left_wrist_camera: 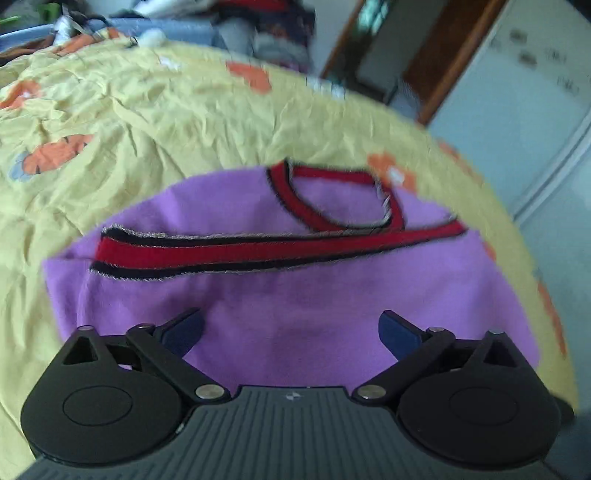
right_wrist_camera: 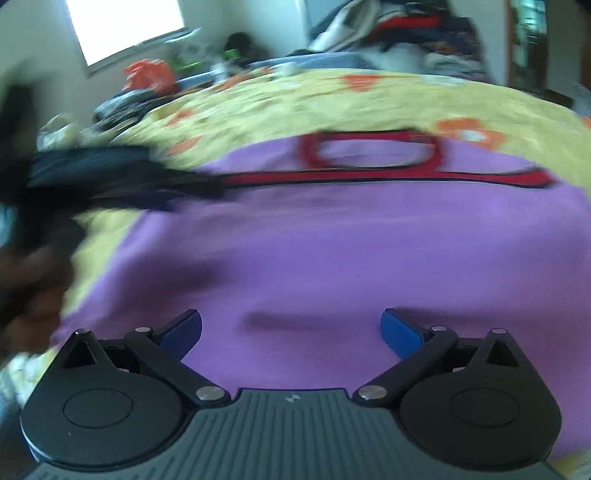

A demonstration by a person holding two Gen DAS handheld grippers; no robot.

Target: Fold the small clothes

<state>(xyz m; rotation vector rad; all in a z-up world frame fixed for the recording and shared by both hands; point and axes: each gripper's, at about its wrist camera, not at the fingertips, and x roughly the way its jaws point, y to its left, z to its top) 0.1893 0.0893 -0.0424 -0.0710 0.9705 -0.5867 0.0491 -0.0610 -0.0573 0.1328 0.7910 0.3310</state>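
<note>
A small purple garment (left_wrist_camera: 295, 295) with red, black-edged trim (left_wrist_camera: 258, 254) lies flat on a yellow bedsheet (left_wrist_camera: 129, 110). A red neck loop (left_wrist_camera: 332, 195) shows at its far side. My left gripper (left_wrist_camera: 291, 332) hovers open over the near part of the garment, nothing between its blue pads (left_wrist_camera: 184, 332). In the right wrist view the same purple garment (right_wrist_camera: 332, 258) fills the middle, its red trim (right_wrist_camera: 369, 177) running across the far edge. My right gripper (right_wrist_camera: 291, 332) is open above the cloth. The other gripper shows as a dark blur (right_wrist_camera: 92, 170) at left.
The yellow sheet (right_wrist_camera: 369, 99) has orange prints (left_wrist_camera: 55, 151) and many creases. Piles of clothes (right_wrist_camera: 406, 33) and clutter sit at the far side of the bed. A wooden door frame (left_wrist_camera: 454, 55) and white cabinet (left_wrist_camera: 535, 92) stand to the right. A person's hand (right_wrist_camera: 26, 288) blurs at left.
</note>
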